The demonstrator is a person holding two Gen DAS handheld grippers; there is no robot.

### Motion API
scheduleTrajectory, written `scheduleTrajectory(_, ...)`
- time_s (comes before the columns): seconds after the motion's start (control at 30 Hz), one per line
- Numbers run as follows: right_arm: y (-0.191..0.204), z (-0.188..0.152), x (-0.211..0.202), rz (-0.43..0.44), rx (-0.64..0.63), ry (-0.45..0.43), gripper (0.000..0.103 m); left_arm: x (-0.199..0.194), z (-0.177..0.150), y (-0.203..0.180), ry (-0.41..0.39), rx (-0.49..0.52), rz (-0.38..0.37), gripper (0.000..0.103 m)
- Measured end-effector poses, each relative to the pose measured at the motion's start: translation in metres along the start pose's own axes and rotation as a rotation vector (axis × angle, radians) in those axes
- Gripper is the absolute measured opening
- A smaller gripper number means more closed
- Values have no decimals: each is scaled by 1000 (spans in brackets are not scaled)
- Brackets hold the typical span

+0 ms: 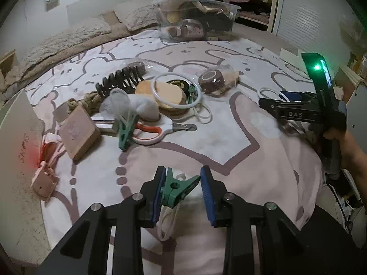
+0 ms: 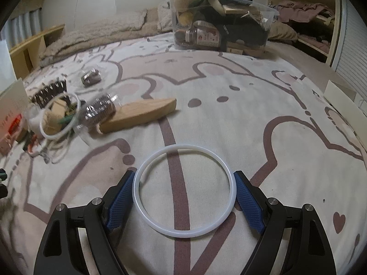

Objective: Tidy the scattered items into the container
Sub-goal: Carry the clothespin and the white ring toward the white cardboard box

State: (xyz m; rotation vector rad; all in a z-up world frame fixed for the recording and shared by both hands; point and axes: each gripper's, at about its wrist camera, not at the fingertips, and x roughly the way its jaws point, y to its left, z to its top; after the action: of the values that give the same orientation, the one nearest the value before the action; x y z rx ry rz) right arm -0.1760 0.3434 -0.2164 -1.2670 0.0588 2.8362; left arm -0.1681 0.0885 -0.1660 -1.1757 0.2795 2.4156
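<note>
Left gripper [image 1: 183, 183]: narrowed on a green clothes peg [image 1: 177, 189]; both blue pads touching it, peg held clear of the bedspread, a white cord loop hanging beneath.
Right gripper [image 2: 184, 193]: spread wide around a white ring [image 2: 183, 191]; both pads against the ring's outer edge, one on each side; ring level and just above the bedspread [image 2: 263, 105].
Container [image 2: 220, 23]: clear plastic tub at the far side of the bed, already crowded with a brown jar, dark items and wooden pieces; well apart from both grippers.
Scattered pile [image 1: 146, 105]: left of centre on the bedspread, between the left gripper and the tub.
Pile contents: second green peg [image 1: 125, 135] clipped over white wadding; orange-handled scissors [image 1: 158, 131] just beside it; dark comb [image 1: 120, 83]; another white ring [image 1: 177, 91] lying over round tan discs; wooden block [image 1: 79, 134]; coil of rope behind the block.
Wrapped roll [image 1: 216, 80]: brown, in clear film, right of the pile.
Wooden wedge [image 2: 140, 113]: flat on the bedspread, touching a wrapped roll at its left end.
Pink pieces [image 1: 44, 180]: at the left edge of the bed, apart from the pile.
Person: one hand [image 1: 332, 135] visible on the right gripper's handle.
</note>
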Motion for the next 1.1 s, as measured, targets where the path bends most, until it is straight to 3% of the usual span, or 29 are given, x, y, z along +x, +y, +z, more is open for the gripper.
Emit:
scheduleTrajectory(0.53,20,-28,-35,21,-8,38,85,-36,-18,23,-59,-84,43,31)
scheduleTrajectory(0.87,35,-26,-67,45,-19,13,85,-58,-27,34,-87,-119,56,31)
scheduleTrajectory(1.1,51,-18,-87,70,-39,-9,85,-84,-25,49,-123,-128,110,31)
